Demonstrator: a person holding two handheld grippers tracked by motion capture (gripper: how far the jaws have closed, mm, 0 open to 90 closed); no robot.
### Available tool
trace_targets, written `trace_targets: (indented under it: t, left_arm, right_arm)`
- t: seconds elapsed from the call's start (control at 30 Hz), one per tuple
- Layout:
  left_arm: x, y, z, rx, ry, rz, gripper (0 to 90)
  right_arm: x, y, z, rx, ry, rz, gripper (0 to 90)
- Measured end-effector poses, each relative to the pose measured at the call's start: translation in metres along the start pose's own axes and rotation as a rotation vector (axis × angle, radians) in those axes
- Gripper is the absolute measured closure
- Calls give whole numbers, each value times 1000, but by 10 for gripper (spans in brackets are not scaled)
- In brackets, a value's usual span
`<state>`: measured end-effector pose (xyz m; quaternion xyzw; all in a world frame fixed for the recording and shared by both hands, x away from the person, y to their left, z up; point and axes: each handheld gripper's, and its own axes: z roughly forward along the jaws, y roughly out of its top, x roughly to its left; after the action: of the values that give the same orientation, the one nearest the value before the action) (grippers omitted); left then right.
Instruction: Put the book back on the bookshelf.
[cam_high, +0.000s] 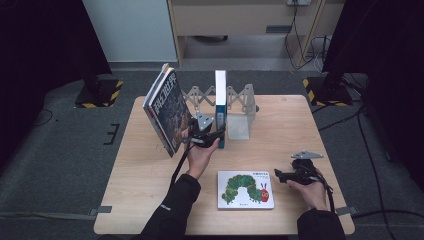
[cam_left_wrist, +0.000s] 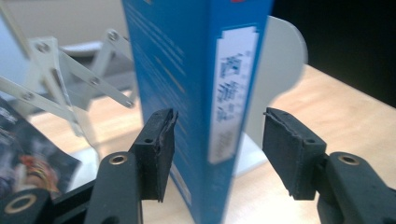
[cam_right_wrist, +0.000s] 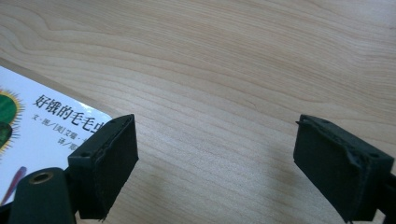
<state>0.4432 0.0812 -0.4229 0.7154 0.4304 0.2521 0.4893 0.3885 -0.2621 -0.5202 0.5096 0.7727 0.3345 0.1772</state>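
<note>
Pale wooden desk (cam_high: 150, 165) carries an upright blue book (cam_left_wrist: 205, 93) standing against a white bookend (cam_high: 239, 125). Left tongs (cam_left_wrist: 217, 144) straddle its spine with their jaws parted; the left pad lies at the cover, and the right pad stands clear of it. Right tongs (cam_right_wrist: 215, 163) gape wide above bare wood, just beside the flat caterpillar book (cam_right_wrist: 42, 126), touching nothing.

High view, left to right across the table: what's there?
Leaning dark book → left claw → upright blue book → white bookend → caterpillar book lying flat → right claw.
</note>
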Motion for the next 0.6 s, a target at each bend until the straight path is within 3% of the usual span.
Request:
trace_targets:
  t: [0.17,0.37,0.6]
  left_arm:
    - [4,0,-17,35,-18,-2,401]
    - [5,-10,-39,78,-6,49,372]
    - [5,-30,-59,151,-69,52,348]
  right_arm:
    - [2,1,-3,-14,12,15,153]
    - [4,2,-6,-8,20,39,156]
    - [8,4,-9,-21,35,32,164]
